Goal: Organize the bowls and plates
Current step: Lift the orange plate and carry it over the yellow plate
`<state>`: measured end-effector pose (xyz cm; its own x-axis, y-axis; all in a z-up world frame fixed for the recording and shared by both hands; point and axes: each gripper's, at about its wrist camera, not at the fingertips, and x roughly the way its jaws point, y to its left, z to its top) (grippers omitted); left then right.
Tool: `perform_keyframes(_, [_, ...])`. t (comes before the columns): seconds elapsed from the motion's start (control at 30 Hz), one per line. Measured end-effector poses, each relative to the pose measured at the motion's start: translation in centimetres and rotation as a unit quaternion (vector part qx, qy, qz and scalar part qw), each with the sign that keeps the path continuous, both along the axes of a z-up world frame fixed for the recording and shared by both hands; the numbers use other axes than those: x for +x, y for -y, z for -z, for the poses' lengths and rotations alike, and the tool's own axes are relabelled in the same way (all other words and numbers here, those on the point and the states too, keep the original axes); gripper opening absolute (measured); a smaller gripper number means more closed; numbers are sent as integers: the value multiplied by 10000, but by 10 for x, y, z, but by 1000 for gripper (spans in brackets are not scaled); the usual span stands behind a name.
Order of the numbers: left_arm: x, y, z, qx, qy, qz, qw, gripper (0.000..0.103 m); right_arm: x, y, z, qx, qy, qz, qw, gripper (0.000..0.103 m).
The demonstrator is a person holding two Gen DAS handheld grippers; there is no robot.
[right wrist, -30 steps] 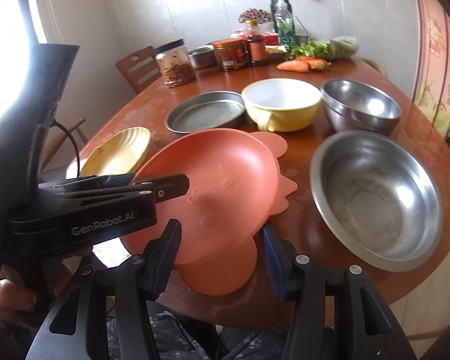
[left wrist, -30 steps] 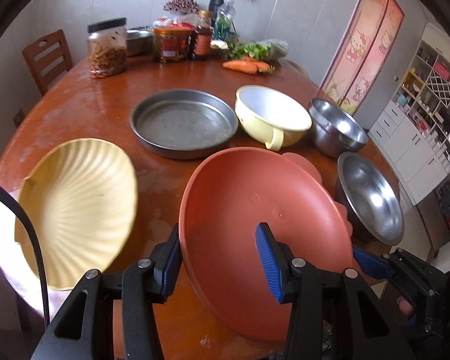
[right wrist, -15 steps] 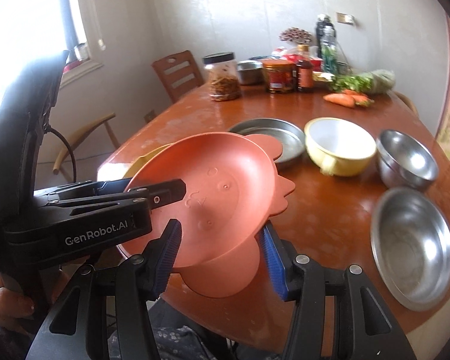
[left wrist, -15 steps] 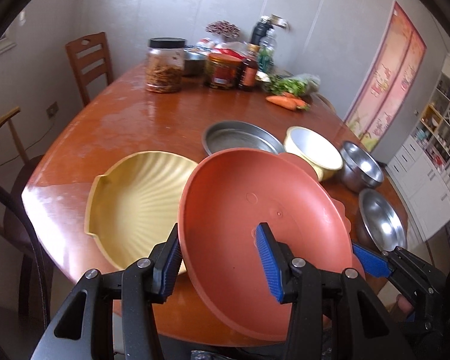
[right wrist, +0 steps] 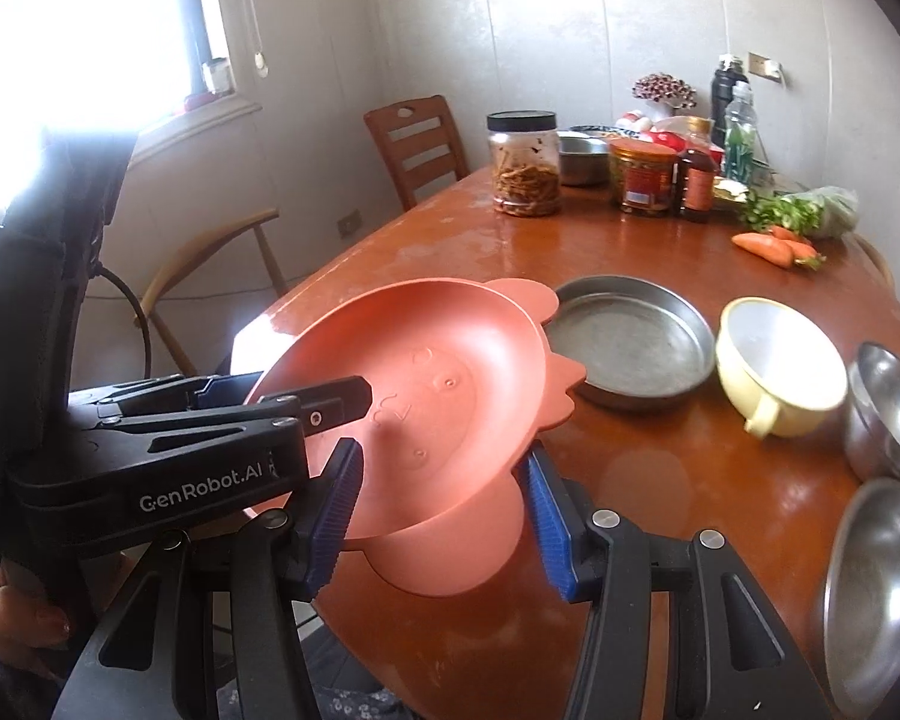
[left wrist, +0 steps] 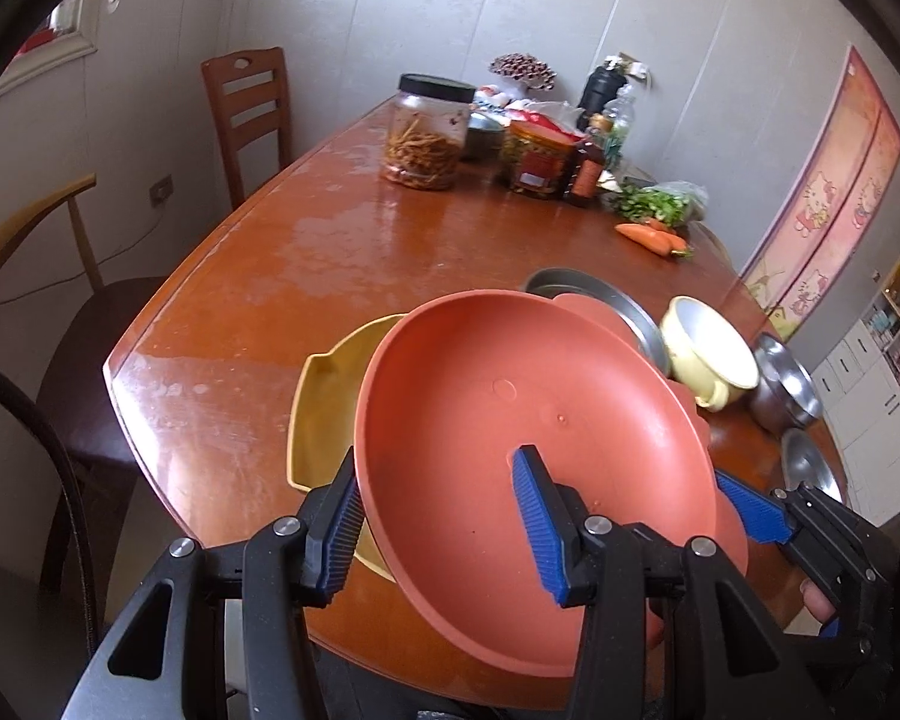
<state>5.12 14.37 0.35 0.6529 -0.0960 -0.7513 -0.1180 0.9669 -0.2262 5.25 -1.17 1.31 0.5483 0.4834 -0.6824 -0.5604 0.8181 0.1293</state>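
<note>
Right wrist view: one table (right wrist: 660, 456), one orange plate (right wrist: 426, 396) tilted above its near edge, clamped by both left gripper (right wrist: 306, 402) and right gripper (right wrist: 441, 507); one metal pan (right wrist: 630, 336), one yellow bowl (right wrist: 780, 360), two steel bowls (right wrist: 888, 402).

pale panelled walls (right wrist: 600, 30) w/ faint vertical seams. bright window (right wrist: 90, 30) on the left, blown out by daylight, pull cord hanging beside it. glossy reddish-brown wooden desk (left wrist: 306, 252). slat-back wooden chair (left wrist: 249, 114) at its far side, curved-arm chair (right wrist: 210, 264) nearer. pink cartoon-cat hanging (left wrist: 822, 204) on the right wall; white shelf unit (left wrist: 894, 348) beyond. wall socket (left wrist: 162, 186) low down.
</note>
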Motion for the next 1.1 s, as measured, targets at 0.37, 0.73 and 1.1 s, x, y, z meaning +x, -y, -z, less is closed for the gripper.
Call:
perform_keyframes(0.37, [24, -11, 17, 10, -276, -79, 9996, 48, 32, -19, 19, -142, -220, -76, 9996, 56])
perform_keyframes(0.73, [38, -24, 27, 45, -452, -153, 9989, 48, 50, -33, 29, -241, -338, -158, 9990, 56])
perform_keyframes(1.1, [42, -33, 30, 119, -477, -196, 9986, 48, 54, -46, 35, -377, -301, -246, 9985, 56])
